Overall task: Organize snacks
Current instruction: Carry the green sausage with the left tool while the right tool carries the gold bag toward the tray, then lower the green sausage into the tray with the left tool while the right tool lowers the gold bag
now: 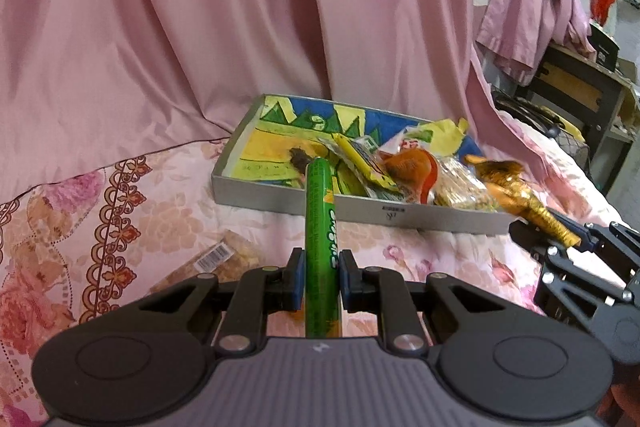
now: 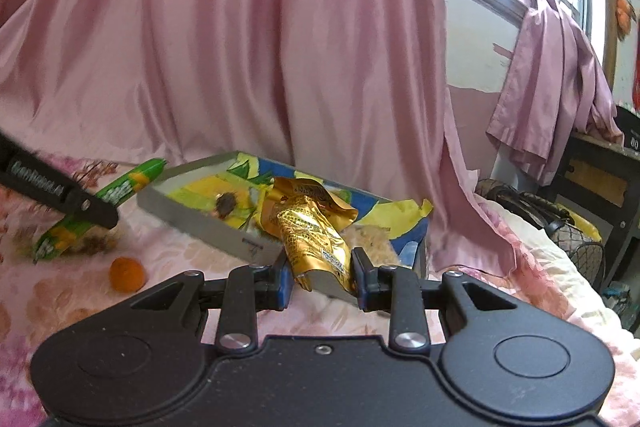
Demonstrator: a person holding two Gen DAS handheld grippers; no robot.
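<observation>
My left gripper (image 1: 319, 277) is shut on a green candy roll (image 1: 320, 227) that points toward the grey box (image 1: 280, 197); the roll also shows in the right wrist view (image 2: 116, 199). My right gripper (image 2: 320, 277) is shut on a gold foil snack packet (image 2: 310, 227), held just in front of the box's near wall (image 2: 224, 233). In the left wrist view the right gripper (image 1: 576, 243) holds the gold packet (image 1: 520, 193) at the box's right corner. The box holds several snacks: a yellow packet (image 1: 362, 157), an orange wrapper (image 1: 412, 167), a clear biscuit pack (image 1: 460, 187).
The box stands on a floral pink bedsheet (image 1: 120, 195) with pink curtain (image 1: 240, 27) behind. A clear barcode snack pack (image 1: 216, 259) lies left of my left gripper. A small orange round snack (image 2: 127, 274) lies on the sheet. A desk (image 1: 580, 87) and bag (image 2: 576, 227) stand at right.
</observation>
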